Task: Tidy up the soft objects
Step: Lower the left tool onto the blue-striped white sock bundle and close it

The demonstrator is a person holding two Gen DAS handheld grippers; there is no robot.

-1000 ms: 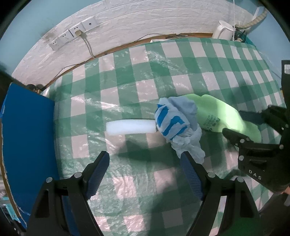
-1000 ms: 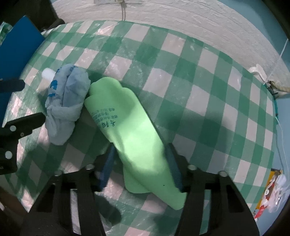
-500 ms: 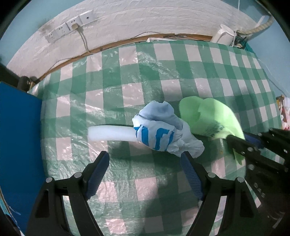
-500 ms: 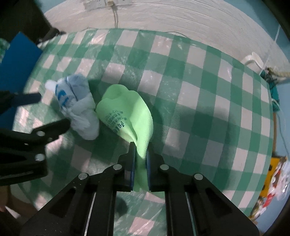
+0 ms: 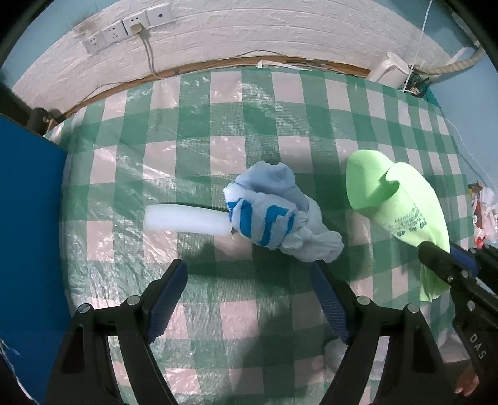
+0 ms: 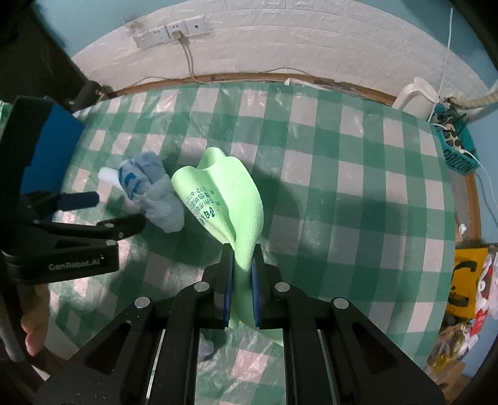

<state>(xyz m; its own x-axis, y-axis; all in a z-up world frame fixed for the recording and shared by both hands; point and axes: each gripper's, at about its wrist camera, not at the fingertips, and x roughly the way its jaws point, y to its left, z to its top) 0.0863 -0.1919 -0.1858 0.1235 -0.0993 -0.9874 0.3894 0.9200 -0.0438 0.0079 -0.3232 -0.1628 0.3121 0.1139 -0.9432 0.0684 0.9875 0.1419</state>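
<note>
- The right gripper [image 6: 242, 252] is clamped on the green cloth [image 6: 224, 193], its two blue pads pressed flat against a bunched fold of the fabric.
- The green cloth hangs curled from that grip, its free end lifted clear of the checked surface [image 6: 342, 187], with dark printed lettering on the side facing the blue bundle.
- Taking the blue bundle [image 5: 274, 215] as the landmark: it is a crumpled light-blue cloth with bright blue stripes, lying on the surface near its middle.
- A white foam roll [image 5: 186, 219] lies flat on the surface, one end touching or tucked under the bundle; which of the two cannot be told. The rest stretches away from the bundle on the side opposite the green cloth.
- The green cloth is just beside the bundle on the other side, a strip of checked surface showing between them in the left wrist view.
- The left gripper [image 5: 249, 299] hovers above the surface on the near side of the bundle, its jaws standing wide apart with nothing between them.
- A blue panel [image 5: 28, 224] stands at the surface's edge beyond the far end of the foam roll.
- A row of wall sockets [image 5: 127, 28] with one cable plugged in sits on the white wall behind the bundle.
</note>
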